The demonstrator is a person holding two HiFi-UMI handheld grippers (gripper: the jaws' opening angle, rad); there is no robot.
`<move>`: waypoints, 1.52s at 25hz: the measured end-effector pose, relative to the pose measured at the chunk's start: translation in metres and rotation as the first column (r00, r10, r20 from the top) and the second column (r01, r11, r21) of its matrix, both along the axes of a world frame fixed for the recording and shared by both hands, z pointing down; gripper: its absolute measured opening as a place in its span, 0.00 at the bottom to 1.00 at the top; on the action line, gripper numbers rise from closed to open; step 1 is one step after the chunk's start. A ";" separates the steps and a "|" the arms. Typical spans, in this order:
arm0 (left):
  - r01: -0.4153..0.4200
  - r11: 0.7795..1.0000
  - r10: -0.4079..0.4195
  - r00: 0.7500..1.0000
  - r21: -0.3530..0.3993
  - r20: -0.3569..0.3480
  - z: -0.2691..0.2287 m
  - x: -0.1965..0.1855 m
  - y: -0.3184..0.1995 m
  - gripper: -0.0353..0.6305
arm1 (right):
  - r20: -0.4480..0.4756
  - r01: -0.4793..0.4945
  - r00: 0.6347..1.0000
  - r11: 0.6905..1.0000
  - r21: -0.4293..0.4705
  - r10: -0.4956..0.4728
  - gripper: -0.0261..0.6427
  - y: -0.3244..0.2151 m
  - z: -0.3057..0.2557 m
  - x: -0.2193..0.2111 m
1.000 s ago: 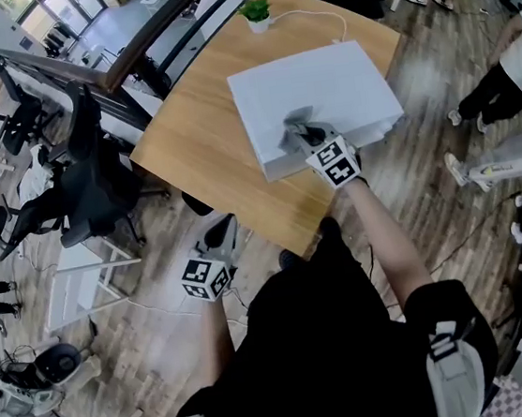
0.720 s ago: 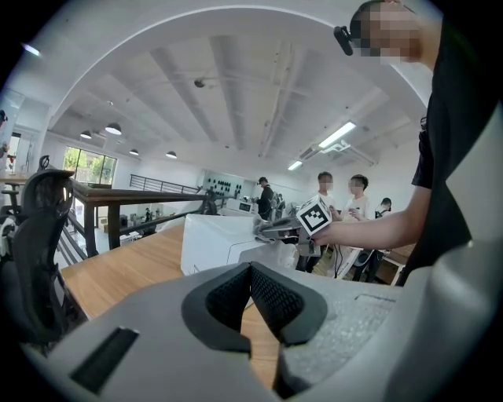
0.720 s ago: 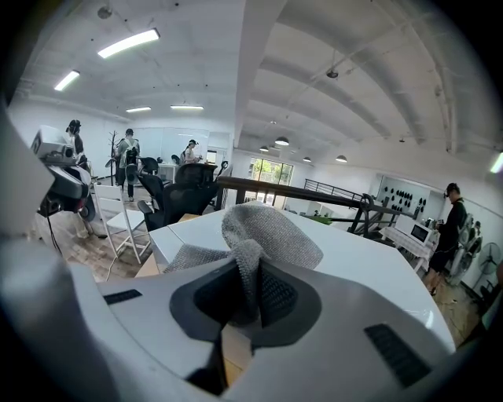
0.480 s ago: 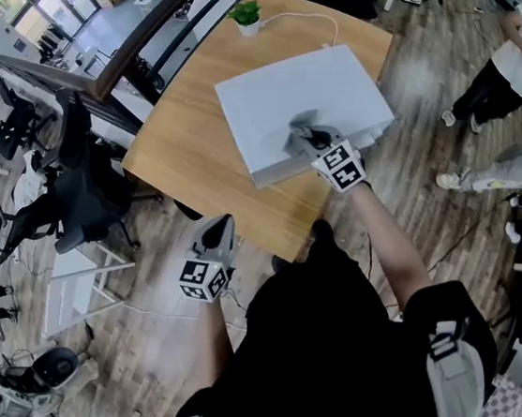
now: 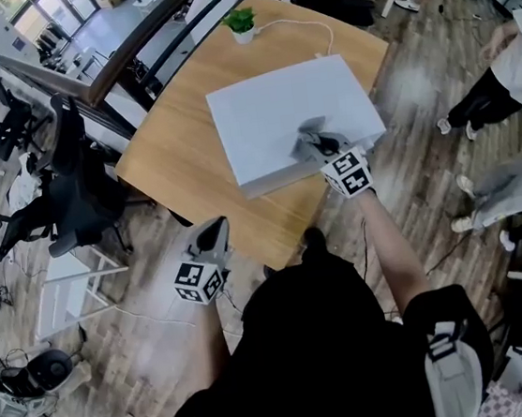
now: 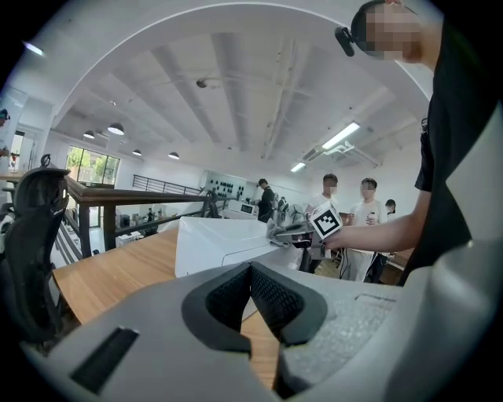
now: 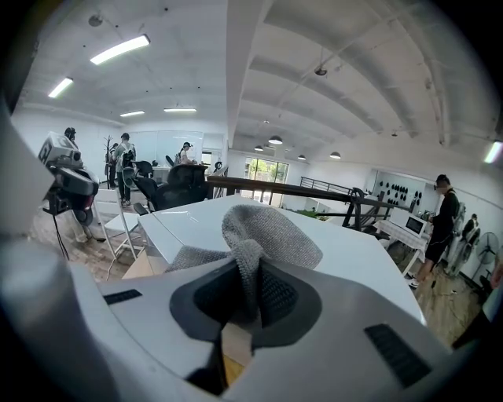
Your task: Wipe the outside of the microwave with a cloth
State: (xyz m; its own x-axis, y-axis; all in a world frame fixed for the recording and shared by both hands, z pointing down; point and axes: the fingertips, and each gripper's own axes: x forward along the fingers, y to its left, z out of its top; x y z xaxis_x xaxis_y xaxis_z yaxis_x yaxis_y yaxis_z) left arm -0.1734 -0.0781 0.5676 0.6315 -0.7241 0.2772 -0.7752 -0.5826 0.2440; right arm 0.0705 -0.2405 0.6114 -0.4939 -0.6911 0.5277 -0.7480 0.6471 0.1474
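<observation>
Microwave (image 5: pixel 277 106) at centre of surface (image 5: pixel 174 157). Right gripper (image 5: pixel 321 144) at its 5 o'clock corner, fingers clamped on cloth (image 5: pixel 308 133), pressing it onto top panel for wiping. Left gripper (image 5: pixel 215 232), fingers closed and empty, parked at 7 o'clock, off surface.

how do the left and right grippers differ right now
The right gripper grips a grey cloth; the left gripper holds nothing. The right gripper rests on top of the white microwave; the left gripper hangs beside the wooden table, touching nothing. Both are shut.
</observation>
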 end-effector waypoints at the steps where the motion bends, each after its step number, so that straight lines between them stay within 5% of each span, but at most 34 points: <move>1: 0.003 1.000 -0.003 1.000 0.000 0.000 0.000 0.001 -0.001 0.06 | -0.002 -0.002 1.000 1.000 0.001 0.002 0.08 -0.001 0.000 0.005; 19: 0.016 1.000 -0.015 1.000 -0.020 0.027 -0.001 0.037 -0.026 0.06 | 0.011 -0.126 0.992 0.992 0.015 0.126 0.08 -0.022 -0.002 0.120; 38: 0.078 0.997 -0.078 0.996 -0.011 0.048 -0.007 0.054 -0.043 0.06 | -0.007 -0.169 0.985 0.985 0.040 0.170 0.08 -0.051 -0.003 0.197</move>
State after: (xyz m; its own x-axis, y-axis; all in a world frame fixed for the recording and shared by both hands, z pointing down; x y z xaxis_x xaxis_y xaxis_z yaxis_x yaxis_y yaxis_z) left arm -0.1195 -0.1215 0.5602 0.5591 -0.7669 0.3152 -0.8291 -0.5171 0.2124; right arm 0.2673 -0.2912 0.6086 -0.3625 -0.7847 0.5028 -0.8448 0.5045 0.1783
